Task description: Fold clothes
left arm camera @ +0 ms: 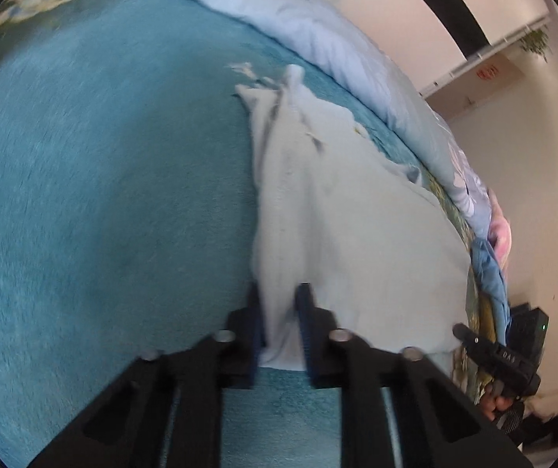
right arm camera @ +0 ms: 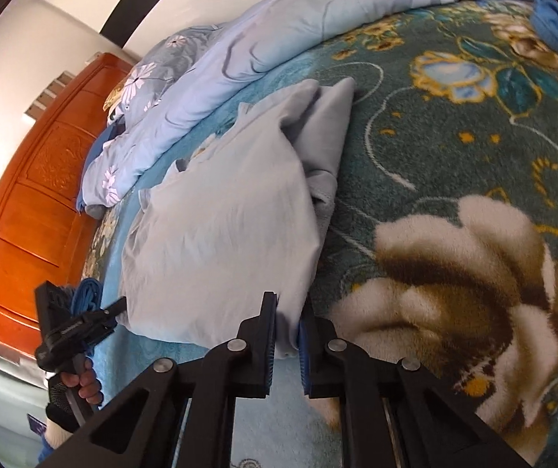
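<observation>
Nearest me, my left gripper (left arm camera: 281,312) has its jaws pinching the near hem of the pale grey garment (left arm camera: 341,210), and my right gripper (right arm camera: 287,327) has its jaws clamped on the same hem at the other corner. The garment lies on the teal floral blanket (right arm camera: 454,124), its long axis running away from the jaws toward the rumpled blue duvet (right arm camera: 263,43) beyond it.

A home bedroom. A floral teal blanket (right arm camera: 454,124) covers the bed, a blue flowered duvet (right arm camera: 263,39) bunched along it. Beyond the duvet stands a carved wooden door (right arm camera: 33,202).
</observation>
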Motion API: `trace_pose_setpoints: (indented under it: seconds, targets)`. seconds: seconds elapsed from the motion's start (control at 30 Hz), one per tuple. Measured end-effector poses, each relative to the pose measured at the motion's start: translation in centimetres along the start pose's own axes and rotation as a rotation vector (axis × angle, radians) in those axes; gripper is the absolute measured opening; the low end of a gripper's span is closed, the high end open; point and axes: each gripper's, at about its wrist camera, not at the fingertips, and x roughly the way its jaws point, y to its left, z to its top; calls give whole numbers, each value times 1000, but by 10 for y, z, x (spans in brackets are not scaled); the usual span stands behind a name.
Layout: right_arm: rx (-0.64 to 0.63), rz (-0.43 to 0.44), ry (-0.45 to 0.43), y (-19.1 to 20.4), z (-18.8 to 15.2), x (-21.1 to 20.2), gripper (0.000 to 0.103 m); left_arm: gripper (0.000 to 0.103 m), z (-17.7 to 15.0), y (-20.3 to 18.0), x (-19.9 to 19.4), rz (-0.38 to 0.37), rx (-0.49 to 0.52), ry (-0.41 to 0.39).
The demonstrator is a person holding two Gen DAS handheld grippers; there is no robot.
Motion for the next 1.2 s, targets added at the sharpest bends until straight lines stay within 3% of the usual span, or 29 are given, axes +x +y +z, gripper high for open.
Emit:
trace_pose_setpoints:
  seconds: [0.27,0.4,0.73,0.83,1.13,1.2]
  targets:
    - [18,5,-8,6,-5,-17,5,5,-6,-8,-24,-18,-31,-21]
    - [25,7,-11,9,-9,-26,5,5,-27,-10,-45,-4,-6,-10]
    - [23,-3,21,11,-93,-70,5,5,-111,4,-98,35,113,13]
    - [30,-6,28,10,-114,-76,5,5,-124,13,-103,33,105,20]
    - [3,-60,47,15,-123,-72,9,6,-130,19,-99,24,106,33]
    - [-13,-70,47,16,-123,-73,10,13,-128,20,-100,32,109,35]
